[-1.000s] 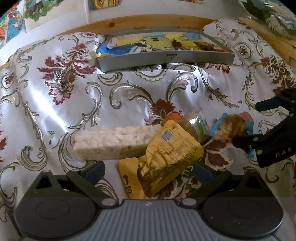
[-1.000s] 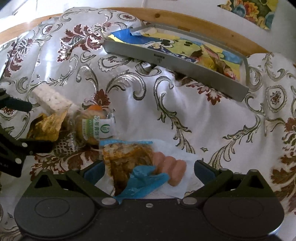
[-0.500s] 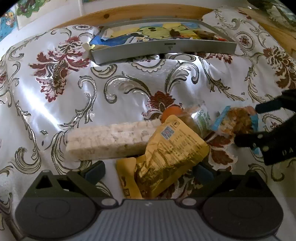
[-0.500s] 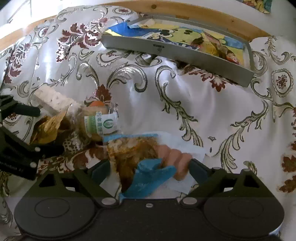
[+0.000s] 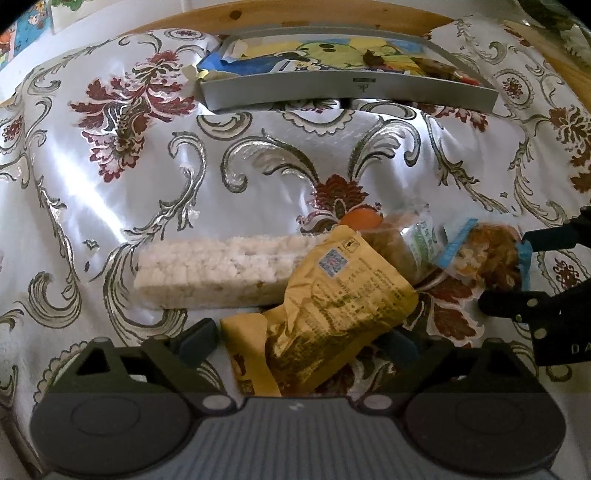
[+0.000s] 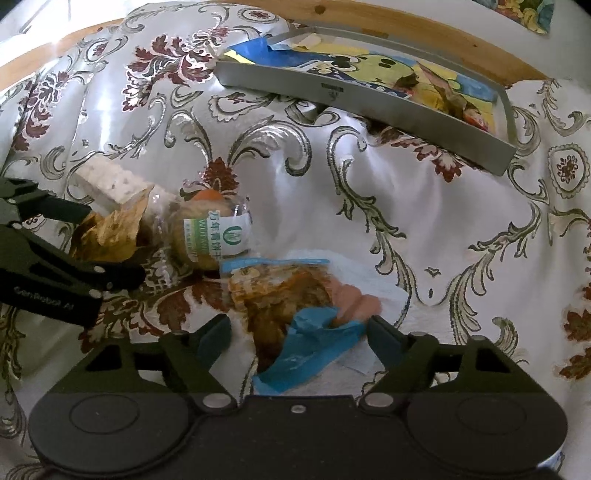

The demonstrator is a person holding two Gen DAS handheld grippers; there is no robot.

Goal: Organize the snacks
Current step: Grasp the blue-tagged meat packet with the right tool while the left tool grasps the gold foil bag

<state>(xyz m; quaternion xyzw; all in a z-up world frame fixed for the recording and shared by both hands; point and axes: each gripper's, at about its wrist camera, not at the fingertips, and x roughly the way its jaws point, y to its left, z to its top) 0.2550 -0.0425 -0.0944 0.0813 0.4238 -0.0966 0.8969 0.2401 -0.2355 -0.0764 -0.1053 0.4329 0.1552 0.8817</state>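
Note:
Several snacks lie bunched on a floral cloth. A yellow foil pouch [image 5: 332, 306] lies between the fingers of my open left gripper [image 5: 301, 341], partly over a long pale rice bar [image 5: 221, 273]. Beside them is a clear biscuit pack with a green label [image 6: 214, 232], with something orange [image 5: 360, 219] behind it. A blue-edged packet of brown food and pink sausages [image 6: 280, 291] sits inside my open right gripper [image 6: 301, 334]. Its right finger touches the blue edge; a gap remains on the left.
A grey tray [image 5: 351, 92] with colourful packets inside stands at the far side of the cloth, near a wooden edge [image 6: 406, 22]. The shiny cloth [image 6: 461, 229] is wrinkled and spreads right of the snacks. The two grippers are close together over the pile.
The right gripper's fingers have drawn closer together around the blue-edged packet. The left gripper has stayed wide open over the yellow pouch, shifting only slightly.

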